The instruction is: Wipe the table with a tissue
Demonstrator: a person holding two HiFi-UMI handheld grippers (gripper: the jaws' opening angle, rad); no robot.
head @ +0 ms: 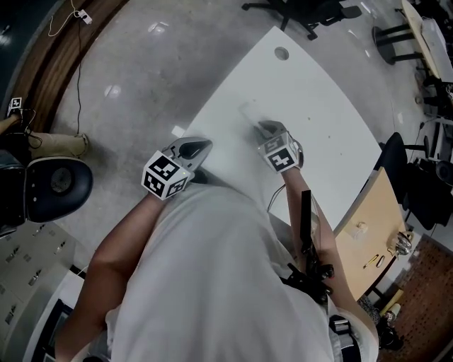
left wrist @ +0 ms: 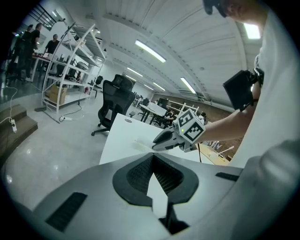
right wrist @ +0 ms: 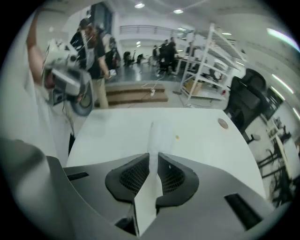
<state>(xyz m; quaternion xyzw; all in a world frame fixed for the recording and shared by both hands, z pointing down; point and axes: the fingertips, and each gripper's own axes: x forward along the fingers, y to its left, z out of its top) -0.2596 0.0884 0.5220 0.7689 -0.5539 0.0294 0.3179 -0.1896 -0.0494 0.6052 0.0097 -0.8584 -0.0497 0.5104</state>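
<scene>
The white table (head: 311, 106) runs away from me in the head view. My right gripper (head: 263, 127) is over its near part, tilted steeply down and shut on a white tissue (right wrist: 154, 136). The tissue stands out past the fingertips toward the tabletop (right wrist: 117, 131). In the left gripper view the right gripper (left wrist: 157, 146) shows with the tissue (left wrist: 140, 144) hanging at its tip. My left gripper (head: 202, 147) hovers at the table's near left edge; its jaws (left wrist: 152, 157) meet at the tips with nothing between them.
A round cable grommet (head: 282, 53) sits near the far end of the table, and a small speck (right wrist: 176, 137) lies on its surface. A wooden desk (head: 371, 233) with small items stands to the right. Office chairs (head: 311, 14) are beyond; a dark seat (head: 56, 187) is at left.
</scene>
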